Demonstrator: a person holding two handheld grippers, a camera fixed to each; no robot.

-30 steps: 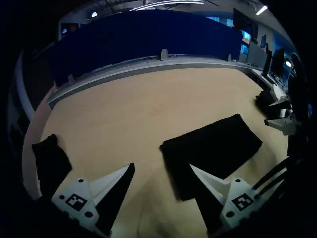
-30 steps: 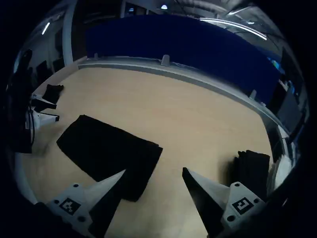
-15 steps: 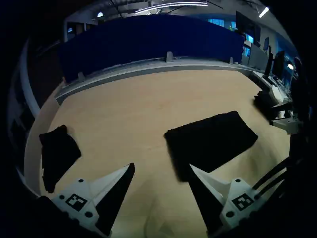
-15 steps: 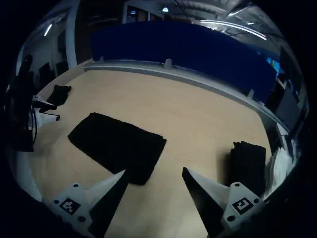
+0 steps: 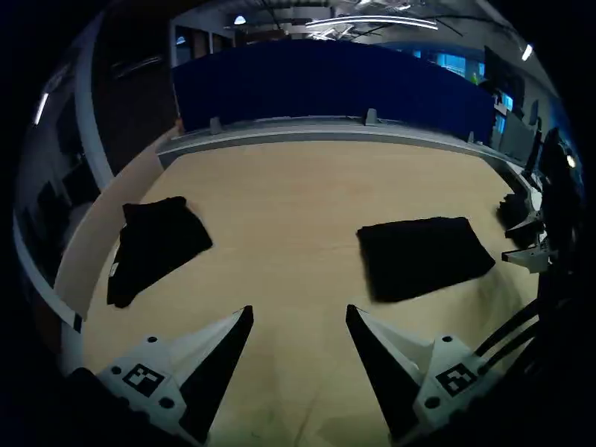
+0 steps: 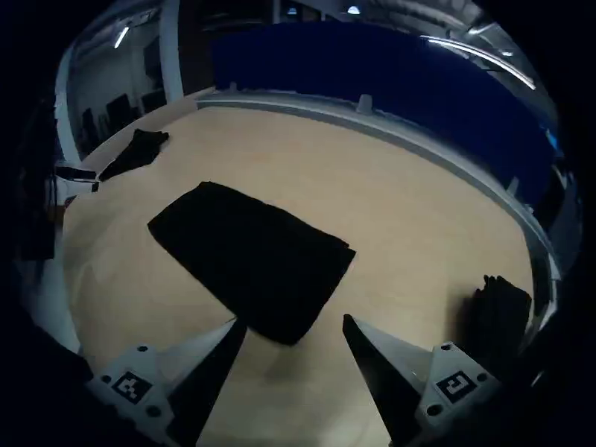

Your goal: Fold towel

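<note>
We are holding the left tool (image 5: 298,307) wide apart, with nothing between its fingers. The right tool (image 6: 293,319) is also gaping wide and empty. Just ahead of it, one folded black towel (image 6: 253,257) is lying flat on the tabletop (image 6: 417,216). We are counting two more dark things: a loose cloth (image 5: 153,242) and a pile (image 6: 503,316), too dark to count its layers.

Desk surroundings
I'm looking across a pale wooden table (image 5: 298,201), with a blue partition (image 5: 320,82) running along its far edge.
</note>
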